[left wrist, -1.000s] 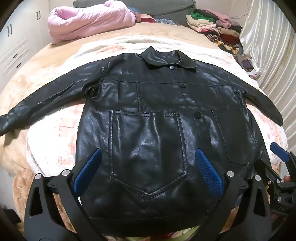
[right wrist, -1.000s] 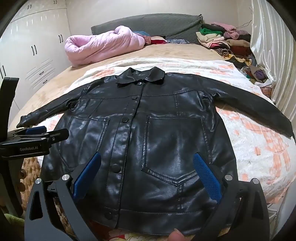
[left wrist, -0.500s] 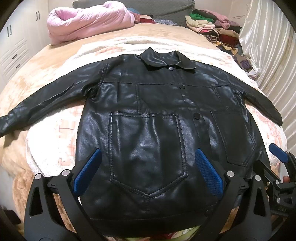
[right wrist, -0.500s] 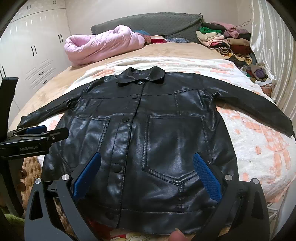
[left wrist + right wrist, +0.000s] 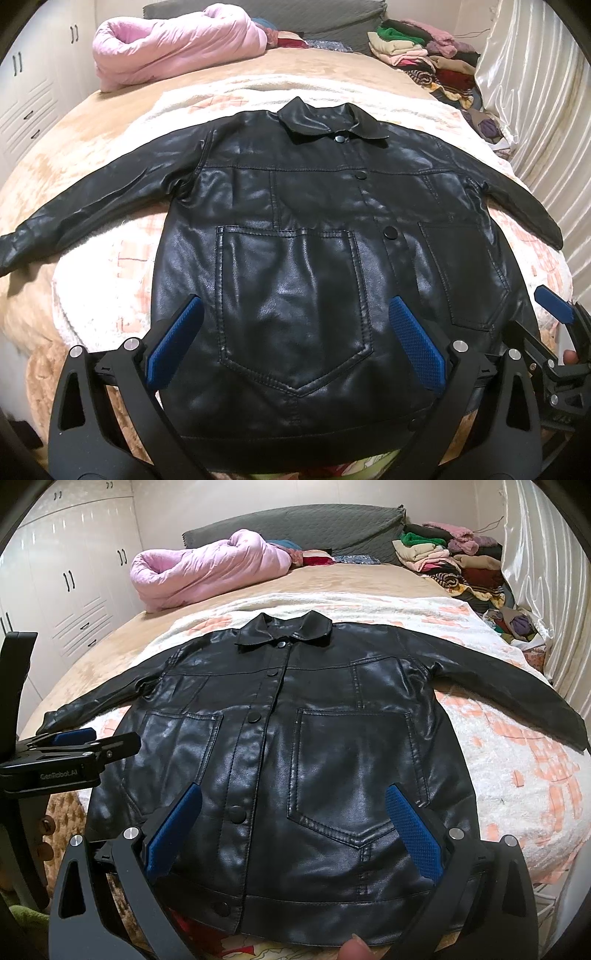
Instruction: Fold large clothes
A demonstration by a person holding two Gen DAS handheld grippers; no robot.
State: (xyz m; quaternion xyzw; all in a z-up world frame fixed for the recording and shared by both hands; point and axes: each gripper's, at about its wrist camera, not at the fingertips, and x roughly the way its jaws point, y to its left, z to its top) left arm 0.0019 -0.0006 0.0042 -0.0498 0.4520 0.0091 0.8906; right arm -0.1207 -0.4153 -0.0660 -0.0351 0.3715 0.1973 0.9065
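Hiding jacket [image 5: 295,229] hem: open left gripper [image 5: 295,347]

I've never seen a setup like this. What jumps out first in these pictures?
A shiny black jacket lies flat, buttoned and face up on the bed's white blanket, sleeves spread to both sides. Two open grippers with blue pads, left and right, hang over its hem. Behind, a pink quilt is rolled near the headboard, and a pile of clothes fills the far right corner.

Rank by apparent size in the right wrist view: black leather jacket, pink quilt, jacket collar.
1. Black leather jacket, clearly largest.
2. Pink quilt; it lies farther back, so its true size is unsure.
3. Jacket collar, smallest.
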